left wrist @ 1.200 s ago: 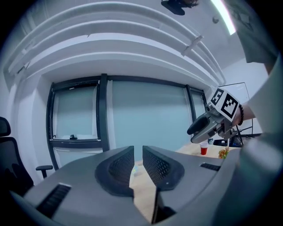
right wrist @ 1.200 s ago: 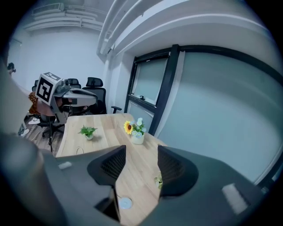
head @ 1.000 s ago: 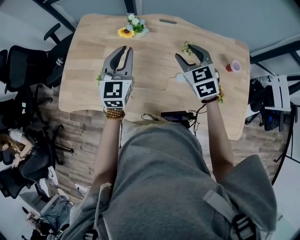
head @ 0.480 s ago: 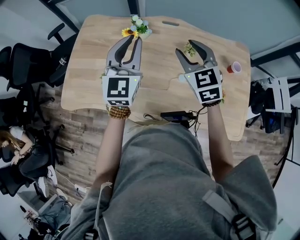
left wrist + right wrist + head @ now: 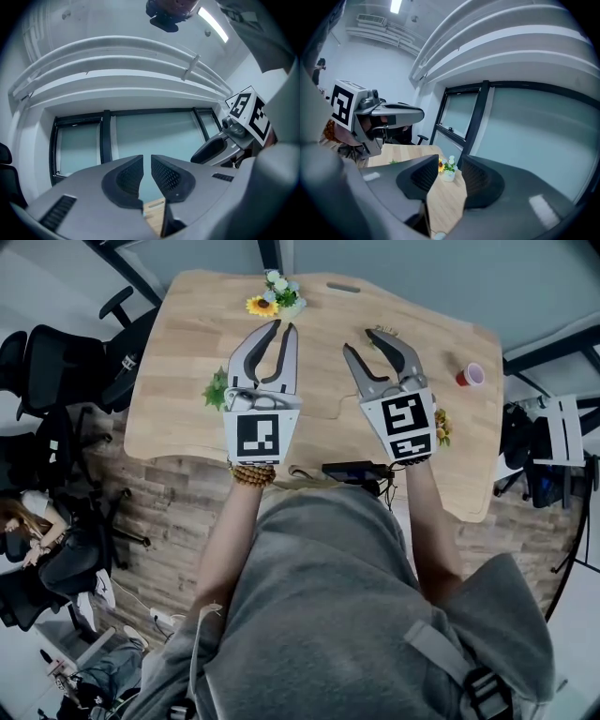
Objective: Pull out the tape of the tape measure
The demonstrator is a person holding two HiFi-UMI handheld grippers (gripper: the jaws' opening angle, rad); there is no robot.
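Observation:
Both grippers hang side by side above the wooden table. My left gripper has its jaws a narrow gap apart with nothing between them; its own view looks up at windows, and the gripper holds nothing there either. My right gripper is closing, jaws still apart and empty, which the right gripper view confirms. I see no tape measure clearly. A small pale thing peeks out low between the right jaws; I cannot tell what it is.
A small vase of flowers stands at the table's far edge. A green sprig lies left of the left gripper, a red cup stands at the right. A black device with cables sits at the near edge. Office chairs crowd the left.
Both grippers moved toward each other, the left one right and farther over the table, the right one slightly left. Both pairs of jaws narrowed.

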